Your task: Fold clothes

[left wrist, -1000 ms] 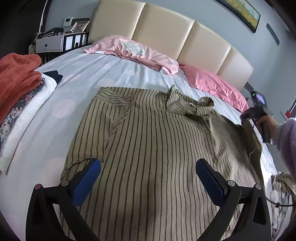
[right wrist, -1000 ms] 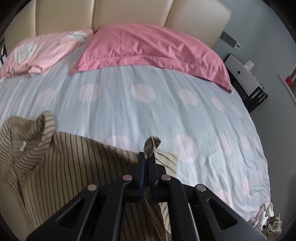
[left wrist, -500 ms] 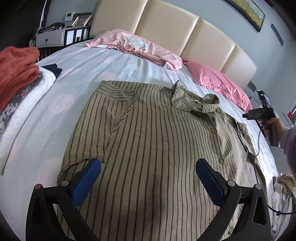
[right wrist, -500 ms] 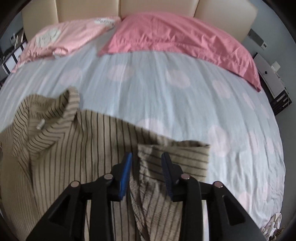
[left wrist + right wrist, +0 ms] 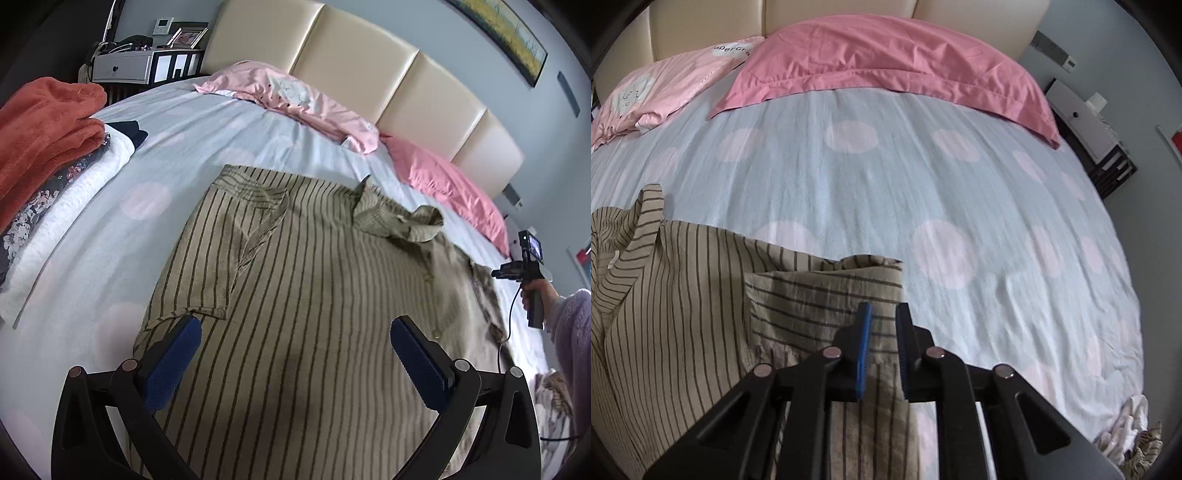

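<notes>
Your shirt (image 5: 314,295) is tan with thin dark stripes, spread front-up and buttoned on the bed. Collar (image 5: 399,218) is rumpled, toward the pillows. Both short sleeves (image 5: 827,295) are folded inward over the body.

Shirt hem: the striped shirt (image 5: 317,295) runs off the bottom edge of the left wrist view.
Shirt's far sleeve: the right gripper (image 5: 882,345) covers part of it in its own view.
Clothes pile (image 5: 48,147): cut by the left edge.
Wall painting (image 5: 506,33): only a strip shows.
Nightstand items (image 5: 129,40): too small to tell.
</notes>
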{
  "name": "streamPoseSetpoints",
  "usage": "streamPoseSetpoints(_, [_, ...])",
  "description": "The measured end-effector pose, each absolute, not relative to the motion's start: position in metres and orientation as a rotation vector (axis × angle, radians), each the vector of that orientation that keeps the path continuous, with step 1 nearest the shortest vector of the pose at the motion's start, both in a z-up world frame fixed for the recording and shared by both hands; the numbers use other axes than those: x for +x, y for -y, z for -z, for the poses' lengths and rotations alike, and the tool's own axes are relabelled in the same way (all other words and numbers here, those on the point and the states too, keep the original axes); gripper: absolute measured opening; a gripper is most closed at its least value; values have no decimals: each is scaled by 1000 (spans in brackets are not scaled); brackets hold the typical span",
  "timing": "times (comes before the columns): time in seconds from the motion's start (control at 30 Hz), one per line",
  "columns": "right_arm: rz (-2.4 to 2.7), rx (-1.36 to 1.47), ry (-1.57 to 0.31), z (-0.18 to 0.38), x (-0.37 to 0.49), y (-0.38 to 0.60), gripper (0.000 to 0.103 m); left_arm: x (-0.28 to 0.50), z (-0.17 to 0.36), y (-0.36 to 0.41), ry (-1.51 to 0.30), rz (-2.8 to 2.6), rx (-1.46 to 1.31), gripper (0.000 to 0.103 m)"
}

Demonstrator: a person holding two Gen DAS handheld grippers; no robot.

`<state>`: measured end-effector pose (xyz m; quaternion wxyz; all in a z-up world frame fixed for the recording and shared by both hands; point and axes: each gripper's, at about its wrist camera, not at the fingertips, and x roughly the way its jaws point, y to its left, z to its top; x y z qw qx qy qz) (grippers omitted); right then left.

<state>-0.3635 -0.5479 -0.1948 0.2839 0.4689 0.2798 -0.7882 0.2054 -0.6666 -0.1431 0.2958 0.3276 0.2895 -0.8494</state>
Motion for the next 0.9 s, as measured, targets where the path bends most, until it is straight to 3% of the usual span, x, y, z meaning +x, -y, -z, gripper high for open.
streamPoseSetpoints(0.2, [2069,1320,-743,239,-388,568,10,190,166,671,-750,2214,943,103])
streamPoseSetpoints(0.4, [2061,1340,-736,244,-400,583,8,172,182,665,-656,2209,1024,103])
streamPoseSetpoints(0.7, [2067,1345,-688,190,-364,549,9,176,169,667,-630,2206,1053,103])
streamPoseSetpoints(0.9, [1940,1379,-508,157,-276,476,9,196,141,667,-575,2153,1027,103])
